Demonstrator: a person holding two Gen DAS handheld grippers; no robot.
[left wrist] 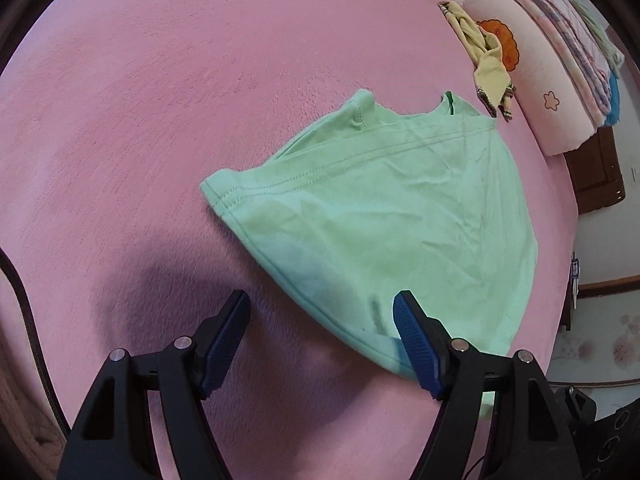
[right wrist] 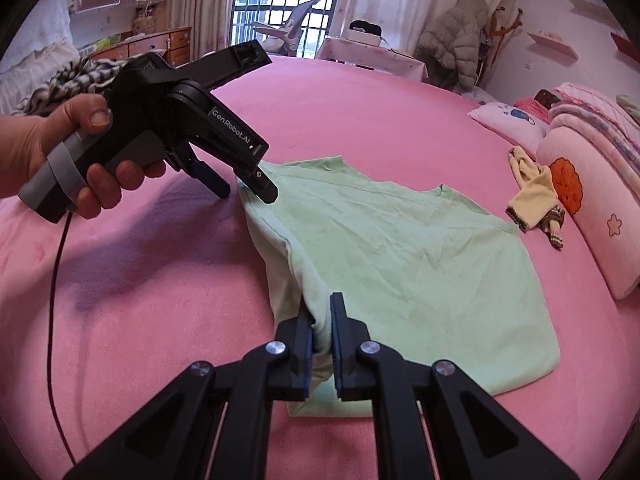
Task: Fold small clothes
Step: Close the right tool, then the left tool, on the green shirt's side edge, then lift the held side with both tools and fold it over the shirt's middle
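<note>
Pinching green shirt (right wrist: pixel 400 264) edge w/ right gripper (right wrist: pixel 321 344); left gripper (left wrist: pixel 322 340) open.

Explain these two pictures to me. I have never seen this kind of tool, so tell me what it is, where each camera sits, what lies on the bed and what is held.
A person holds a handheld two-finger clamp in each hand; a camera on each looks along its fingers. The right camera shows the right gripper shut on a fold of the green T-shirt, and the person's left hand carrying the other tool. The left camera shows the left gripper open over the shirt's edge. All lies on a pink bed, with a yellow garment beside a pink pillow.
</note>
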